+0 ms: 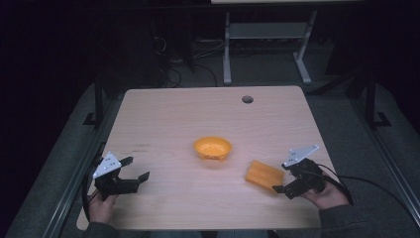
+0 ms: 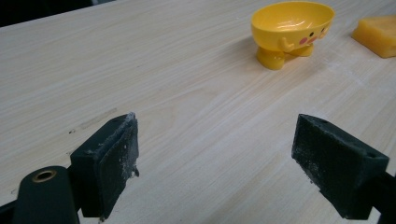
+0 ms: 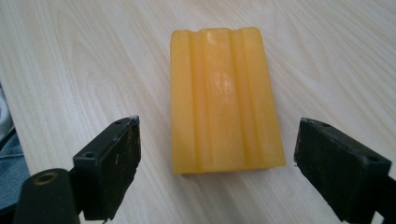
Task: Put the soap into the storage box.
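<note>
Pale wood surface (image 1: 163, 124): bears all items. Yellow footed bowl (image 1: 212, 148): stood upright at centre. Ribbed yellow soap bar (image 3: 224, 98): laid flat near the right gripper (image 3: 217, 158), long axis aligned between its spread jaws, seemingly for grasping. Left gripper (image 2: 215, 158): held apart, empty.

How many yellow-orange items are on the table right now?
2. The bowl stands near the table's middle; the ridged block lies flat to its right, just ahead of the open right gripper. Nothing seems hidden.
</note>
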`<state>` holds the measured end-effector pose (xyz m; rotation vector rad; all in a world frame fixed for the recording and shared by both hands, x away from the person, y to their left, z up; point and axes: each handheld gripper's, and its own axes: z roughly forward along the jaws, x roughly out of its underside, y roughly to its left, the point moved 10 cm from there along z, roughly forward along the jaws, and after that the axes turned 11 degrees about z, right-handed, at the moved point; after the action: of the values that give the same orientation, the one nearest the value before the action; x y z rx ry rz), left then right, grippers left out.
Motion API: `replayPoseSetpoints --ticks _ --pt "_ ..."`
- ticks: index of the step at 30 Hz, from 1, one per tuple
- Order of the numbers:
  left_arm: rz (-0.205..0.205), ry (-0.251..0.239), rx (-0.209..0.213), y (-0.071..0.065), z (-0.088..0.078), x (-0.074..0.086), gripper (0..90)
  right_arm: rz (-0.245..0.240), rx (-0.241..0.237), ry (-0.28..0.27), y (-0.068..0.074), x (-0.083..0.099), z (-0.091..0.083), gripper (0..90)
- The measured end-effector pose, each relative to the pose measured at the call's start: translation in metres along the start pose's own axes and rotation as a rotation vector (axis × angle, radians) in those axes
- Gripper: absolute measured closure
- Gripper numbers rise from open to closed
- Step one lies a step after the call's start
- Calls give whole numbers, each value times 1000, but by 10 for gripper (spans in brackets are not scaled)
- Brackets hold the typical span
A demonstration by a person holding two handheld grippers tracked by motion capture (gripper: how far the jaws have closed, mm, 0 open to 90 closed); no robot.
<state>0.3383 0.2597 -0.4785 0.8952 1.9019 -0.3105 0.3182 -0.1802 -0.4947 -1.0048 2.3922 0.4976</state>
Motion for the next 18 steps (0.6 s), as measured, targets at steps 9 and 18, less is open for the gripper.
replayPoseSetpoints --ticks 9,18 --pt "-2 -2 0 1 -1 0 141 -20 -6 24 1 -12 8 142" --pt "1 -4 3 1 -2 0 141 -50 -2 67 1 -19 21 142"
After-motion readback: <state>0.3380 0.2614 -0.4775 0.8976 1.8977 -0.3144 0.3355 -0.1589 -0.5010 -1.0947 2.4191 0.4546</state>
